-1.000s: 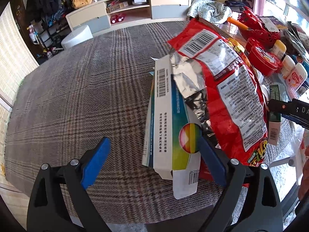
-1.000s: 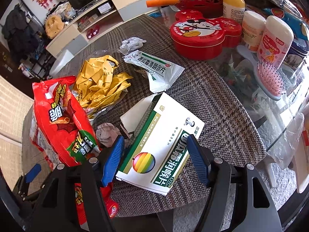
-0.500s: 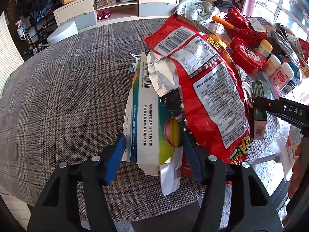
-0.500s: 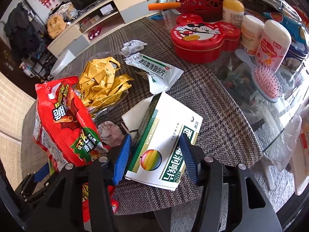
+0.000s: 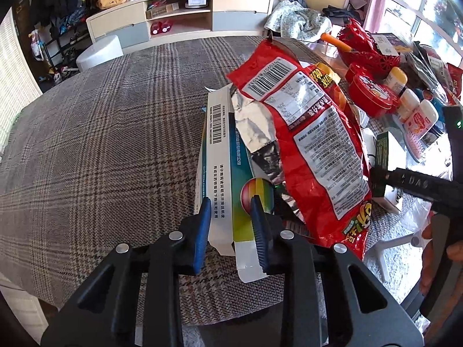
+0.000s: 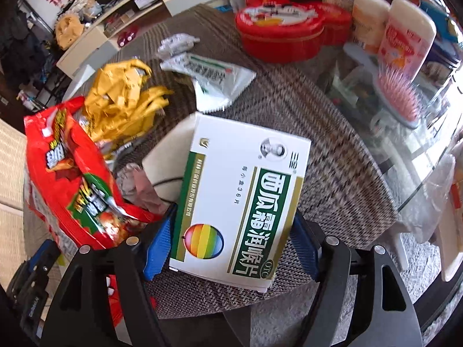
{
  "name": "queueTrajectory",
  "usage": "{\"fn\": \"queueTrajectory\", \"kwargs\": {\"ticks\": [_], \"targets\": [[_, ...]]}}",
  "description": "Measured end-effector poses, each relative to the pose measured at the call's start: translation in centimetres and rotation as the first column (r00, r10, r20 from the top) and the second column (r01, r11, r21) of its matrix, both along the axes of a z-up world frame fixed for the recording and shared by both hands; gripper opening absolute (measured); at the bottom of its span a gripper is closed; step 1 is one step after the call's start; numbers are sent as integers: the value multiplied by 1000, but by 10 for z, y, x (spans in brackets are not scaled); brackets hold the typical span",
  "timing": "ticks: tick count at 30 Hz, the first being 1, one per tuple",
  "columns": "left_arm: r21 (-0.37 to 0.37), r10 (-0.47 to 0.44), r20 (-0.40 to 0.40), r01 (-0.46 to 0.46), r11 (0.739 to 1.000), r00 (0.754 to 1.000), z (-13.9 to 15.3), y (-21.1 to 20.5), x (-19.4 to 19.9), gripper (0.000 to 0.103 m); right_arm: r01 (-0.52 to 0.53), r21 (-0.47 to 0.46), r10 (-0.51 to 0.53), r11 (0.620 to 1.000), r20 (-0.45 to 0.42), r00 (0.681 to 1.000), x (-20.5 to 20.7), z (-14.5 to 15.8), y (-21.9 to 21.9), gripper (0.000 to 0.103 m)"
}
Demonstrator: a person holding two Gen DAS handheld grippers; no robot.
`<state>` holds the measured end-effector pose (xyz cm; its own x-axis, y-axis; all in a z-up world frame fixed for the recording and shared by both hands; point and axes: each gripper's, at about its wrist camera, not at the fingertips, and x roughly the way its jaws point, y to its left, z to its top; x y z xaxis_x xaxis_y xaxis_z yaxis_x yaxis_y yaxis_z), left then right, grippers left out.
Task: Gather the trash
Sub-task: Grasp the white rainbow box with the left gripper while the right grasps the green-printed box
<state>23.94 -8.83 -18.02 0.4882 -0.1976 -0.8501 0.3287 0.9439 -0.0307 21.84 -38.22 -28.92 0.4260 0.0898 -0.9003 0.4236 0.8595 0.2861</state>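
In the left wrist view my left gripper (image 5: 228, 211) is shut on a flattened white and teal box (image 5: 222, 150) lying near the table edge. A red snack bag (image 5: 312, 133) lies partly over the box. In the right wrist view my right gripper (image 6: 231, 240) grips a white and green lozenge box (image 6: 246, 190) by its two sides. The red snack bag (image 6: 72, 179) lies to its left. A crumpled yellow wrapper (image 6: 121, 98), a white sachet (image 6: 211, 75) and crumpled tissue (image 6: 139, 185) lie behind.
A plaid cloth (image 5: 101, 144) covers the round table. A red tin (image 6: 277, 31), white bottles (image 6: 405, 43) and a pink hairbrush (image 6: 402, 95) stand on the glass part at the right. A TV cabinet (image 5: 179, 17) stands beyond.
My left gripper has closed from wide open onto the flattened box. My right gripper has moved forward and closed on the sides of the lozenge box, which looks lifted.
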Motion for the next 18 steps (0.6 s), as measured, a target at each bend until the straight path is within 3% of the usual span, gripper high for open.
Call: {"fn": "queueTrajectory", "kwargs": {"ticks": [2,3,8,11,15,18], "targets": [[16,8,4,-8,1000,1000,-1,2,1,28,4,-20,-3,1000,7,1000,-1,2,1,72],[14,16,6,-16,1000,1000,-1,5,2,38,2,-17,-2,1000,18,1000,-2,4,1,72],[8,21,13,-21,1000,1000,-3,10,5,60,6,-50,-3,999,63,998,-12,22,1,72],[-36,-3,-44,1,999,999,-14,7,7,61,5,-53,0,999,93,996,-18,34,1,72],[47,-14,-40,16,999,999,-29,-8,7,56,-5,-52,11,999,115,993,-22,43,3,72],[55,1,-35,1,998,999,-32,-5,10,50,-16,-55,23,998,130,991,-22,48,3,72]]}}
